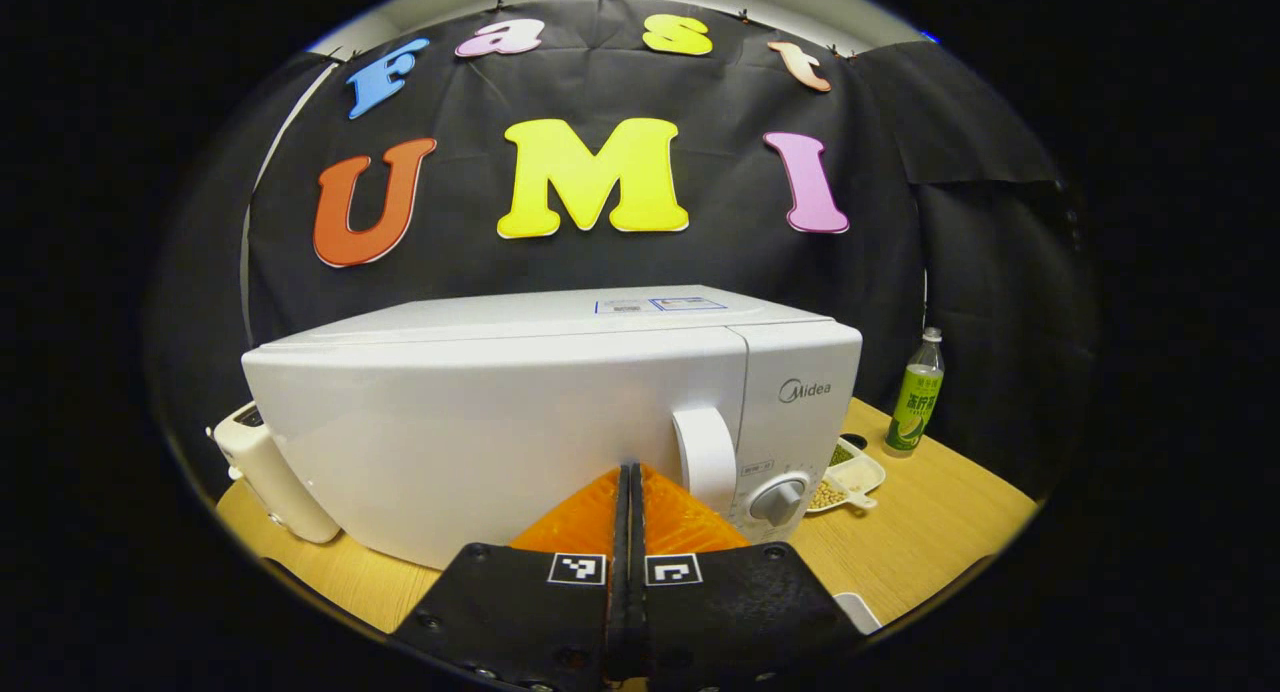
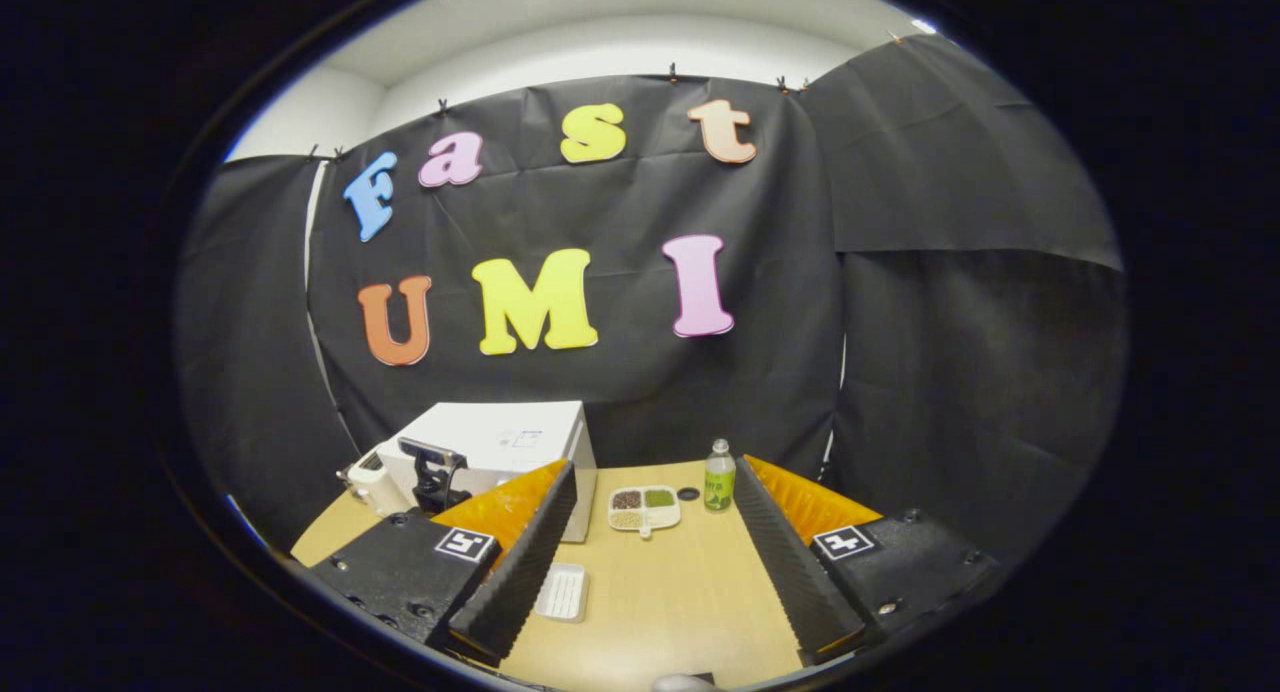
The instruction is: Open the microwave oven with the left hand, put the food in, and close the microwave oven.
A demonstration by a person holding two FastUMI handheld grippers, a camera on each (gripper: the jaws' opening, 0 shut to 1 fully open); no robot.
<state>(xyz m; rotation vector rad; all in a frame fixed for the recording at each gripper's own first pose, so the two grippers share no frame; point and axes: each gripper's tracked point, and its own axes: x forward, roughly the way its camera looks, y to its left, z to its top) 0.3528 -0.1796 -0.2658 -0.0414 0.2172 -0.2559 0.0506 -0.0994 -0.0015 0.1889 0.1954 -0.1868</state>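
The white microwave [image 1: 480,412] stands on the wooden table with its door shut; its curved handle [image 1: 705,457] sits at the door's right edge, beside a control dial [image 1: 778,499]. My left gripper [image 1: 630,469] is shut with nothing in it, pointing at the door just left of the handle. The food, a white divided dish of beans [image 2: 645,507], lies on the table right of the microwave [image 2: 505,437]. My right gripper [image 2: 657,467] is open and empty, held back over the table's near side with the dish ahead between its fingers. The left gripper [image 2: 433,472] shows before the microwave.
A green-labelled bottle [image 2: 718,477] stands right of the dish, with a small dark cap [image 2: 688,493] between them. A white ribbed tray [image 2: 562,592] lies near the table's front. A small white appliance [image 1: 270,467] stands left of the microwave. Black cloth walls the booth.
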